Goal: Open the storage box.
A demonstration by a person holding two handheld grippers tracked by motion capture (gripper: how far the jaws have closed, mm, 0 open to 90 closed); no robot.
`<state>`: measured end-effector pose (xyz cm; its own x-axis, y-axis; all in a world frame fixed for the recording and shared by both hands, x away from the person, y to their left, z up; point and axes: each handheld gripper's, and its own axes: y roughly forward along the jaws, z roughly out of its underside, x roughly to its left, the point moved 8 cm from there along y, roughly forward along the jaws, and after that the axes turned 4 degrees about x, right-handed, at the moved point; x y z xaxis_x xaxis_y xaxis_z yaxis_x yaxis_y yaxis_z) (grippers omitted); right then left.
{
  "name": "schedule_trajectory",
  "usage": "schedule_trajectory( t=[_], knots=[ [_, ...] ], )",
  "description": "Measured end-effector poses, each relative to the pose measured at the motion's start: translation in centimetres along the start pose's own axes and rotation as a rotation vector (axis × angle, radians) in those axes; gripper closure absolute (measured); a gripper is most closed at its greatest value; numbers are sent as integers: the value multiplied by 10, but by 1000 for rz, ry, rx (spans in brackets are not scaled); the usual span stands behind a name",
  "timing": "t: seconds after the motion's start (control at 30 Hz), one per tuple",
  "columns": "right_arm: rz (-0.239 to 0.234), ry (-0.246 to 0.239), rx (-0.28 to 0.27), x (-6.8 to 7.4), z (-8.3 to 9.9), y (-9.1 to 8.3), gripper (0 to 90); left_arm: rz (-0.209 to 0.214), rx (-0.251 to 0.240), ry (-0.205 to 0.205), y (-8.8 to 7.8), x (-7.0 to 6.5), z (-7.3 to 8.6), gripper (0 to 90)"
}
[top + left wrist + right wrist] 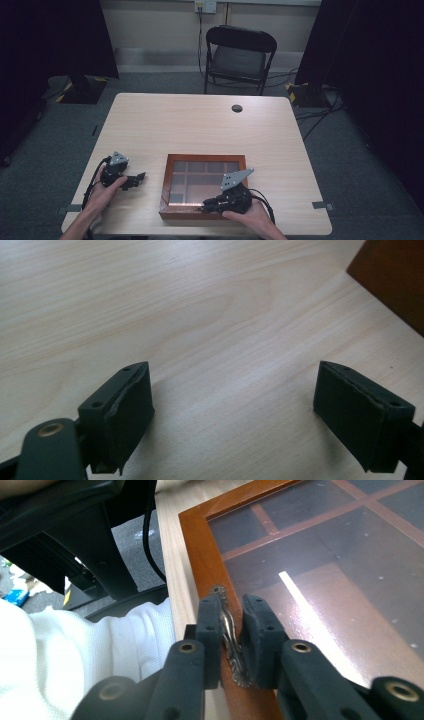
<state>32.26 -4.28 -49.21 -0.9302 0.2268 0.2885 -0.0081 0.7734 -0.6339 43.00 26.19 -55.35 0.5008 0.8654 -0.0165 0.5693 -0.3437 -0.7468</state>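
Box (395, 280): the left gripper view's right edge cuts it off.
Handle (231, 630): your right gripper's (232, 625) jaws partly hide it.

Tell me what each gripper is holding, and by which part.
The right gripper is clamped on the metal handle on the near edge of the wooden box's glass lid. The left gripper holds nothing; its jaws stand open over the table.

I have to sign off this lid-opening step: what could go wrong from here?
1. The right claw pinches only the thin metal handle of the wooden box; it may slip off.
2. The left claw is open over the table, not steadying the box, which sits near the table edge and might shift.
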Motion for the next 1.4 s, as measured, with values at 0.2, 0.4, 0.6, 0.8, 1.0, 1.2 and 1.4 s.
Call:
schedule_trajectory(
  t=[0.2, 0.4, 0.6, 0.8, 1.0, 1.2, 1.4],
  knots=[
    [-4, 10, 5, 1, 0, 1, 817, 34, -39, -8, -5, -6, -5, 157],
    [-6, 18, 12, 1, -1, 1, 820, 91, -43, -3, -8, -14, -6, 159],
    [-6, 18, 9, 1, -3, 1, 822, 139, -78, 23, -13, -24, -11, 159],
    [-7, 19, -7, 3, -9, -6, 824, 176, -103, 37, -17, -33, -15, 157],
    [-18, 9, 10, 3, -18, -12, 828, 232, -133, 37, -24, -47, -21, 156],
    [-34, 17, 13, 3, -24, -17, 828, 243, -146, 111, -26, -61, -23, 156],
    [-27, 12, 40, 3, -29, -19, 827, 302, -178, 136, -31, -74, -27, 156]
  ],
)
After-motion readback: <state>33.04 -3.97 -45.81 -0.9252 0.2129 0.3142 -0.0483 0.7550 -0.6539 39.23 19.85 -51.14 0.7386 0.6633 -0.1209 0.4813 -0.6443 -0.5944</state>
